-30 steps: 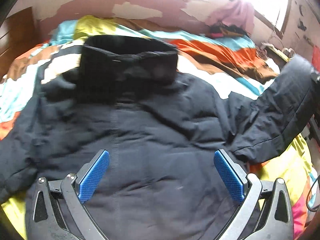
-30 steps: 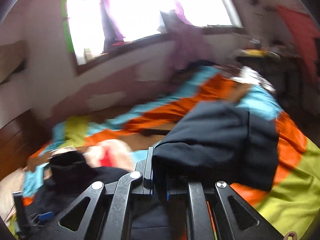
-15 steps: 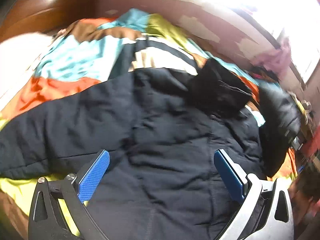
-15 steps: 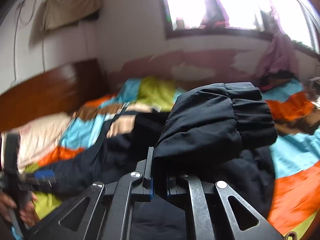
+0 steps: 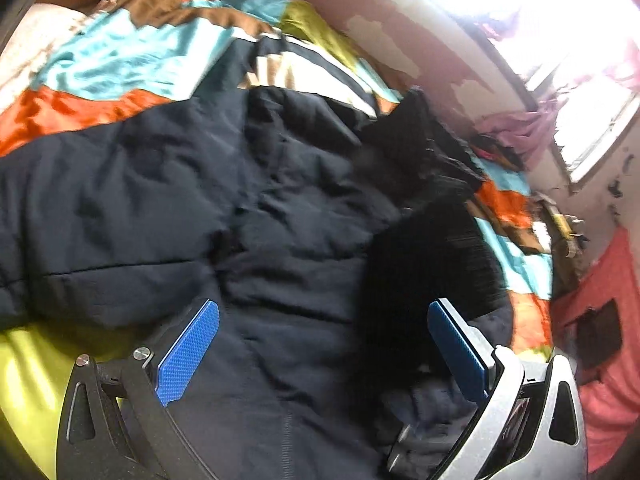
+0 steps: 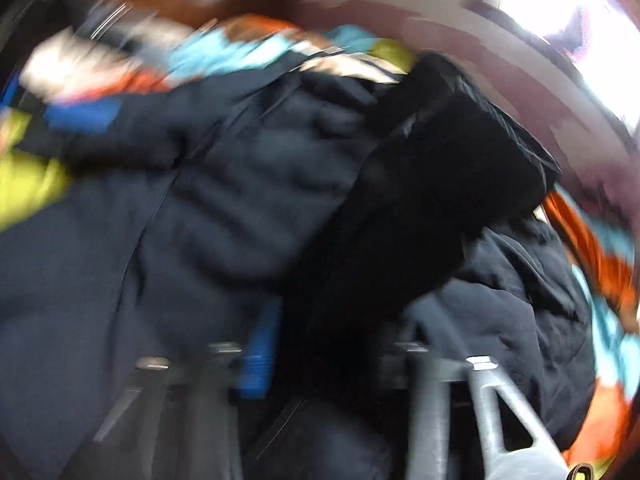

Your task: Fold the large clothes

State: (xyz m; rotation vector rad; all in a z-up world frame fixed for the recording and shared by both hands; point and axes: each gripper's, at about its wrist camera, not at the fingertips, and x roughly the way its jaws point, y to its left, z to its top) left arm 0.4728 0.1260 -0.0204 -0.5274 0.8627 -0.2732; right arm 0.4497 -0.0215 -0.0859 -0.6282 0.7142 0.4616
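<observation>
Jacket (image 5: 256,208): dark navy, spread on the bed's patchwork quilt (image 5: 120,64).
Sleeve (image 6: 432,208): lifted across the jacket body.
Right hand-held gripper (image 6: 328,344): clamped on the sleeve; view blurred.
Left hand-held gripper (image 5: 320,344): jaws apart above the jacket.

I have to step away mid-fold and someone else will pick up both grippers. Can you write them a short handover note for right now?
Left gripper: jaws open, empty, over the body of the dark navy padded jacket.
Right gripper: jaws shut on the jacket's black-cuffed sleeve, holding it over the jacket's front; this view is blurred.
The jacket lies spread on the multicoloured patchwork bedspread, collar towards the wall.
Done: one sleeve is lifted over the body.
Left: lay that sleeve flat and release, fold in the other sleeve, then fold the body.
</observation>
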